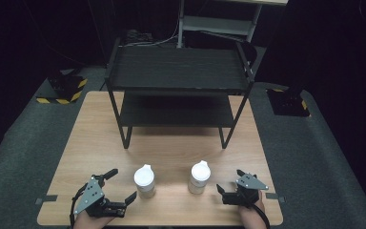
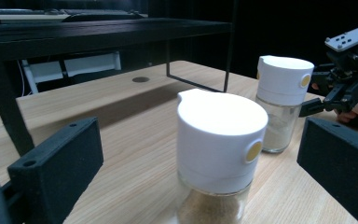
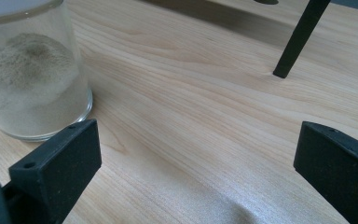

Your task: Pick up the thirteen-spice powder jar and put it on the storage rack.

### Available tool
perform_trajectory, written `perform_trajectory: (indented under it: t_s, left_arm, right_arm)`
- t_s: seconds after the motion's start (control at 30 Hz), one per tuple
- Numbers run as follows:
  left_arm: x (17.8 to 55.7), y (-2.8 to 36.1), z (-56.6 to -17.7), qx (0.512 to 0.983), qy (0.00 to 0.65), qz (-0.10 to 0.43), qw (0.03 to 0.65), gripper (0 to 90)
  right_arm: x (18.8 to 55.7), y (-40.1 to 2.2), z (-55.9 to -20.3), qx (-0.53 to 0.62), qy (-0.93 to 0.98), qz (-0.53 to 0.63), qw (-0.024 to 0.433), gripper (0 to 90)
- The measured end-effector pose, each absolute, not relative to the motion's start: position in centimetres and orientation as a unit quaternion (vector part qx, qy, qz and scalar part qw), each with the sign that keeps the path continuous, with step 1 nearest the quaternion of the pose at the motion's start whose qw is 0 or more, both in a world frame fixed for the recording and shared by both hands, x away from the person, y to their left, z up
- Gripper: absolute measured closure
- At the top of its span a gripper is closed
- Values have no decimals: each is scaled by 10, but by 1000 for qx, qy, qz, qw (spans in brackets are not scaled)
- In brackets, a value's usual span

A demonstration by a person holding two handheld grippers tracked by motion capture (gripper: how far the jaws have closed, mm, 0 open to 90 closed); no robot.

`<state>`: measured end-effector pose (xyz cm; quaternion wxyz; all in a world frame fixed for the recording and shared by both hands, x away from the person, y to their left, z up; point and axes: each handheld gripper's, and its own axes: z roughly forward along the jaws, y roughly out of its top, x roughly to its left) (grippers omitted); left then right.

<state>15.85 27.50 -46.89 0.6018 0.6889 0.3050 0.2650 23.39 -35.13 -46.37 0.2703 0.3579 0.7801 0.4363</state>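
Two jars: both spice jars stand upright on the bench, near edge, side by side with a gap between them. Left jar (image 1: 144, 181), right jar (image 1: 199, 177). White caps on, powder inside glass bottoms.
Left gripper (image 1: 120, 187): wide open, holding nothing. In the left gripper view the left jar (image 2: 219, 154) sits right between the jaws but neither jaw touches it.
Right gripper (image 1: 229, 181): also wide open, empty. In its own view the right jar (image 3: 30, 70) is off to the left, just past one jaw, not between them.
Rack (image 1: 178, 71): black two-tier shelf rack at the far half of the bench, both tiers bare as far as I can see.
Done so far: honestly nothing that shows, no jar gripped or lifted.
Left to do: my guess is the jars go on the rack, so grabbing, lifting and placing are all ahead.
Closest to starting: left side, it only needs to close. Right side needs to shift toward its jar first.
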Motion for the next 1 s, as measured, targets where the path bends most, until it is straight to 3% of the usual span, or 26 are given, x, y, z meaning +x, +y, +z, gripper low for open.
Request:
perform_trajectory:
  t_s: [1.0]
  left_arm:
    - [182, 237, -485, 716, 302, 263, 572, 47]
  right_arm:
    - [232, -349, -464, 353, 781, 433, 278, 1]
